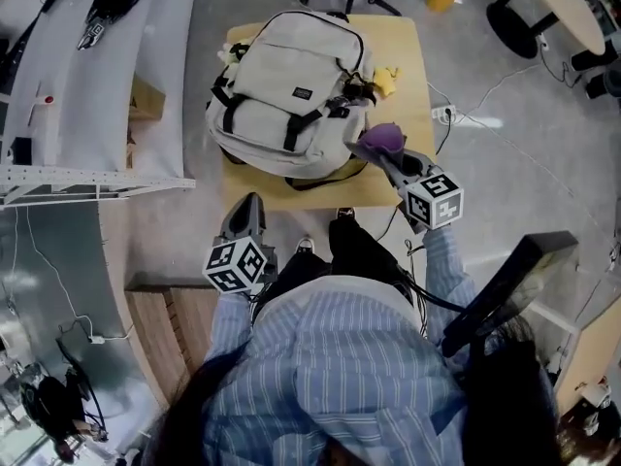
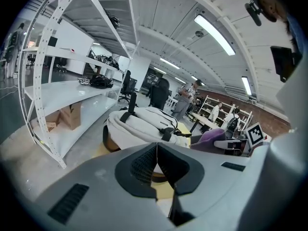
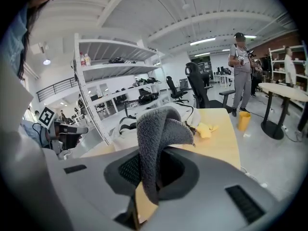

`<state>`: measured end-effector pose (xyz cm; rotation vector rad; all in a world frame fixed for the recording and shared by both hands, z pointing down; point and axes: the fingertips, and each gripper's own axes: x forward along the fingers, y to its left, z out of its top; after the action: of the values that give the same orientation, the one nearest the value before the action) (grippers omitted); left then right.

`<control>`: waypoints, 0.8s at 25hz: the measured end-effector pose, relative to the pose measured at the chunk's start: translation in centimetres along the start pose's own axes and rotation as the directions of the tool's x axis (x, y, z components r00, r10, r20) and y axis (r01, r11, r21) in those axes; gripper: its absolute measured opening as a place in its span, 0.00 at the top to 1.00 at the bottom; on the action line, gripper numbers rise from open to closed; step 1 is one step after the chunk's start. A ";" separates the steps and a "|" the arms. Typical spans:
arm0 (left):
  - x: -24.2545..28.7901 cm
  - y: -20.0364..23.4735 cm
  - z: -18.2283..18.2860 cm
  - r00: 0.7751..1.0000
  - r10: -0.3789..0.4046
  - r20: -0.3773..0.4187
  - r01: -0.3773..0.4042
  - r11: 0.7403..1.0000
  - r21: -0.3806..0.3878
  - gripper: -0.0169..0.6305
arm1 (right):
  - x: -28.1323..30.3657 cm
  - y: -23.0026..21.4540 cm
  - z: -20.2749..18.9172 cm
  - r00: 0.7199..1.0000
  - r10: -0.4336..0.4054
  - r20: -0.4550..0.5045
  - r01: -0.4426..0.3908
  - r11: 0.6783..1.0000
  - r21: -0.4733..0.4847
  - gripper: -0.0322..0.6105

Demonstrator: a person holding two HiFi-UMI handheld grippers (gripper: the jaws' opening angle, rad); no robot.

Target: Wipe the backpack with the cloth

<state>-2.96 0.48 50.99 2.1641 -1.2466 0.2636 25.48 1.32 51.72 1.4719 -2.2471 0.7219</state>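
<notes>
Head view: a pale grey backpack [image 1: 291, 90] with black straps lies on a small wooden bench [image 1: 408, 61] in the upper middle of the frame, covering most of its top. The right hand-held gripper [image 1: 374, 151] reaches in from the lower right, pinching a purple cloth [image 1: 383, 136]. The cloth sits against the backpack's lower right edge, though contact cannot be confirmed. In the right gripper view the cloth [image 3: 156, 129] stands up in a folded bunch from between the jaws, which are clamped on its lower end.

The left hand-held gripper [image 1: 249, 205] hangs below the bench's near edge, left of centre, apart from the backpack. Its own view shows the jaws pressed together on nothing, with the backpack [image 2: 144, 124] beyond them.

A small yellow item [image 1: 386, 81] lies on the bench just right of the backpack.
</notes>
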 end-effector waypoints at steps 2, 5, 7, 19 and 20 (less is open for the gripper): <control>-1.8 1.0 -0.5 1.000 -0.024 -0.001 0.024 1.000 0.004 0.96 | -0.2 2.6 -0.3 1.000 -0.022 0.014 0.022 1.000 -0.004 0.89; -4.4 2.9 -1.2 0.999 -0.054 0.001 0.054 0.998 0.010 0.96 | -0.5 6.8 -0.1 0.997 -0.041 0.062 0.041 0.999 0.008 0.89; -5.8 4.1 -1.6 0.997 -0.075 0.002 0.075 0.997 0.019 0.96 | -0.7 9.4 0.0 0.994 -0.047 0.098 0.046 0.999 0.011 0.89; -10.1 2.7 -5.7 0.971 -0.232 -0.056 0.235 0.971 0.038 0.96 | -6.0 17.8 -5.9 0.987 -0.137 0.083 0.130 0.988 0.087 0.89; -10.3 2.4 -6.1 0.969 -0.238 -0.061 0.240 0.970 0.043 0.96 | -6.4 17.9 -6.2 0.987 -0.139 0.081 0.131 0.988 0.087 0.89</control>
<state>-9.66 10.58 52.08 2.3074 -0.9456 0.2534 11.65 15.57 49.32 1.7068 -2.1776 0.7275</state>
